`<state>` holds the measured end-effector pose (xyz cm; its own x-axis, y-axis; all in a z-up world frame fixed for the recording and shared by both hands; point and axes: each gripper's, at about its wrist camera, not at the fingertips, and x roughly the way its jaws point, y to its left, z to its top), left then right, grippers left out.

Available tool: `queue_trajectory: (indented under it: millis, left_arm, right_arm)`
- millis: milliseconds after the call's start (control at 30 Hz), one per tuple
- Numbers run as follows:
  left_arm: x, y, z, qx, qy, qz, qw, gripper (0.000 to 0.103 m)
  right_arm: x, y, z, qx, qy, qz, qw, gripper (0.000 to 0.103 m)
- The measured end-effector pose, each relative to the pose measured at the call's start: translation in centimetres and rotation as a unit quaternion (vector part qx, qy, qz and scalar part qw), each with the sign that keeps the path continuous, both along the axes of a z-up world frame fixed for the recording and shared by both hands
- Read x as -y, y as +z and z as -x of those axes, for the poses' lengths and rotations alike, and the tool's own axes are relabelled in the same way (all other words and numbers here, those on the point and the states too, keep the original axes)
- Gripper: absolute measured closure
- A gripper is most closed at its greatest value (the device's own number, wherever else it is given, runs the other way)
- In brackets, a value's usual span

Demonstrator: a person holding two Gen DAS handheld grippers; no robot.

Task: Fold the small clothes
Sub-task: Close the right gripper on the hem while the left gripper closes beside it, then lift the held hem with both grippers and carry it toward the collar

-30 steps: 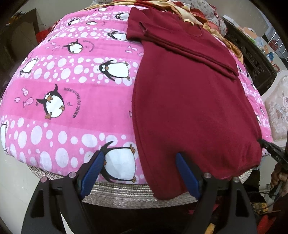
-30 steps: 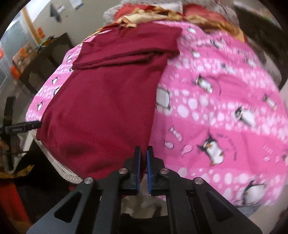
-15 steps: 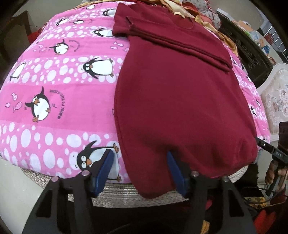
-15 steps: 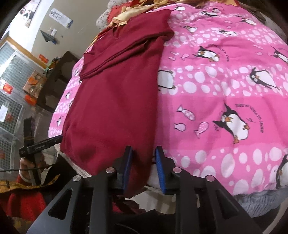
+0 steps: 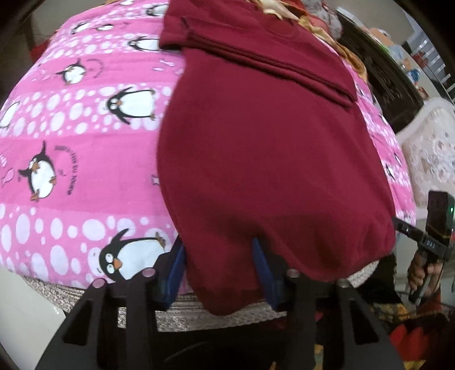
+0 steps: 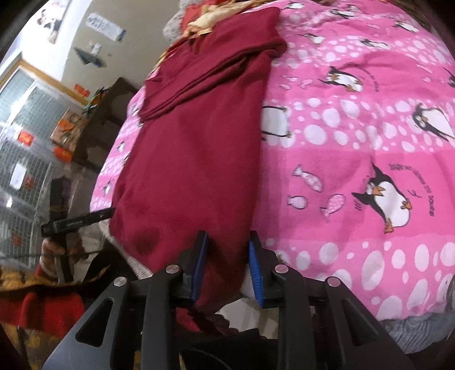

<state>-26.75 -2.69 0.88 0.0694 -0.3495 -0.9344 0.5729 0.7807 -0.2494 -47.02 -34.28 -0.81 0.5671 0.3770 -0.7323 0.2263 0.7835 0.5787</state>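
A dark red top (image 5: pixel 270 159) lies flat on a pink penguin blanket (image 5: pixel 85 159), its sleeves folded across the far end. The hem hangs over the near edge. My left gripper (image 5: pixel 219 264) straddles the hem's left corner; its jaws are closing, the cloth loose between the blue pads. In the right wrist view the red top (image 6: pixel 193 159) runs away from my right gripper (image 6: pixel 227 256), which straddles the hem's right corner. Its jaws are opening with cloth between them, not pinched.
A woven mat (image 5: pixel 159 316) shows under the blanket's near edge. Other clothes (image 5: pixel 312 20) are heaped at the far end. A dark cabinet (image 5: pixel 392 85) and a pale patterned seat (image 5: pixel 426 153) stand to the right. Wire cages (image 6: pixel 22 170) are on the left.
The left jaws have narrowed around the hem's left corner as that gripper slid right. The right jaws went from shut to apart and tipped down over the hem's right corner.
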Motion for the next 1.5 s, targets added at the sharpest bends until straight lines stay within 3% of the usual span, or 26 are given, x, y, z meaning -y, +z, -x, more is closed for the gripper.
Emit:
queue_trajectory:
  millis: [133, 267, 400, 433, 467, 533, 733, 933, 1000, 1067, 1200, 1233, 1333, 1500]
  left_arm:
    - [-0.3, -0.4, -0.8, -0.020, -0.001, 0.012, 0.9997, 0.056]
    - [-0.5, -0.5, -1.5, -0.039, 0.018, 0.035, 0.9985, 0.042]
    - [0.1, -0.3, -1.1, -0.030, 0.007, 0.031, 0.9991, 0.040]
    - [0.1, -0.2, -1.0, -0.023, 0.002, 0.025, 0.9994, 0.045]
    - [0.0, -0.1, -0.9, -0.019, 0.000, 0.020, 0.9996, 0.062]
    - [-0.4, 0.0, -1.0, -0.024, 0.008, 0.022, 0.9994, 0.084]
    - [-1.2, 0.7, -0.9, -0.024, 0.018, 0.045, 0.9986, 0.093]
    - [-1.4, 0.7, -1.0, -0.025, 0.014, 0.044, 0.9986, 0.093]
    - [-1.2, 0.3, -1.0, -0.024, 0.012, 0.034, 0.9991, 0.088]
    - [-0.7, 0.0, -0.9, -0.025, 0.014, 0.030, 0.9991, 0.077]
    - [-0.4, -0.4, -0.8, -0.028, 0.019, 0.035, 0.9988, 0.075]
    - [-0.5, -0.3, -0.8, -0.027, 0.018, 0.036, 0.9988, 0.075]
    - [-1.1, 0.2, -0.8, -0.023, 0.016, 0.050, 0.9983, 0.094]
    - [-2.3, 1.8, -1.4, -0.014, 0.040, 0.094, 0.9947, 0.095]
  right_arm:
    - [-0.2, -0.1, 0.1, 0.002, 0.021, -0.003, 1.000, 0.060]
    - [-0.1, -0.5, -0.3, 0.003, 0.019, -0.016, 1.000, 0.058]
    - [-0.2, -0.3, -0.8, 0.002, 0.026, -0.005, 1.000, 0.061]
    - [-0.3, -0.1, -0.7, 0.003, 0.027, 0.003, 1.000, 0.065]
    - [-0.4, 0.1, -0.6, 0.004, 0.029, 0.011, 0.999, 0.074]
    - [-0.8, 1.2, -0.3, 0.020, 0.037, 0.022, 0.999, 0.078]
    - [-1.1, 3.3, -0.4, 0.052, 0.042, 0.030, 0.997, 0.078]
    - [-0.9, 1.3, -1.1, 0.020, 0.048, -0.002, 0.999, 0.074]
    - [-0.6, 0.4, -1.2, 0.013, 0.040, -0.024, 0.999, 0.071]
    - [-0.5, 0.0, -1.0, 0.019, 0.029, -0.044, 0.998, 0.069]
    - [-0.9, 0.2, -1.1, 0.024, 0.028, -0.035, 0.999, 0.069]
    - [-1.1, 0.5, -1.1, 0.026, 0.034, -0.024, 0.999, 0.071]
    - [-1.4, 1.8, -1.2, 0.040, 0.043, -0.004, 0.998, 0.075]
    - [-0.9, 4.4, -1.6, 0.085, 0.029, -0.025, 0.996, 0.076]
